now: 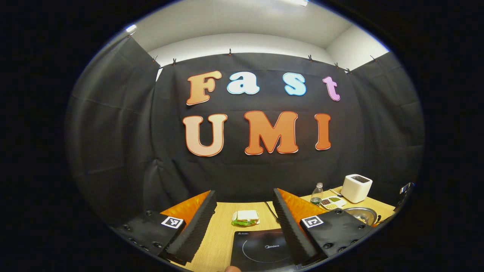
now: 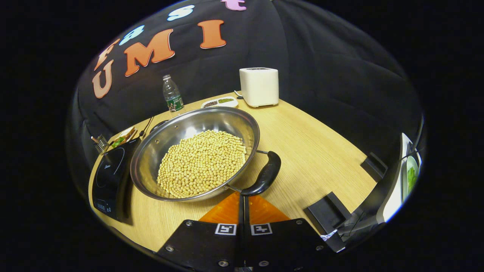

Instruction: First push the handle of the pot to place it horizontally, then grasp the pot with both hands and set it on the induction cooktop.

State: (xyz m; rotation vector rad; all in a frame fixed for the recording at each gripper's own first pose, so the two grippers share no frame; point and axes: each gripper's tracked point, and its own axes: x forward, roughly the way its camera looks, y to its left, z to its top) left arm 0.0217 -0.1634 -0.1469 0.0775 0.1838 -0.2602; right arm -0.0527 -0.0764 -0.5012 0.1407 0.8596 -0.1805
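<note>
A steel pot (image 2: 177, 132) full of yellow soybeans (image 2: 202, 162) stands on the wooden table, right beside the black induction cooktop (image 2: 111, 175). Its black side handle (image 2: 264, 174) points toward me. My right gripper (image 2: 242, 195) is shut with nothing between its fingers, and its tips rest against the near end of that handle. A second handle (image 2: 159, 124) shows on the pot's far side. My left gripper (image 1: 244, 192) hangs open above the cooktop (image 1: 261, 247), fingers wide apart and holding nothing. The pot (image 1: 361, 214) lies off to its right.
A water bottle (image 2: 172, 94), a small dish of beans (image 2: 219, 102) and a white toaster (image 2: 259, 87) stand at the table's back. A sandwich on a plate (image 1: 245, 218) lies behind the cooktop. Black blocks and a stand (image 2: 340, 223) sit at the near right.
</note>
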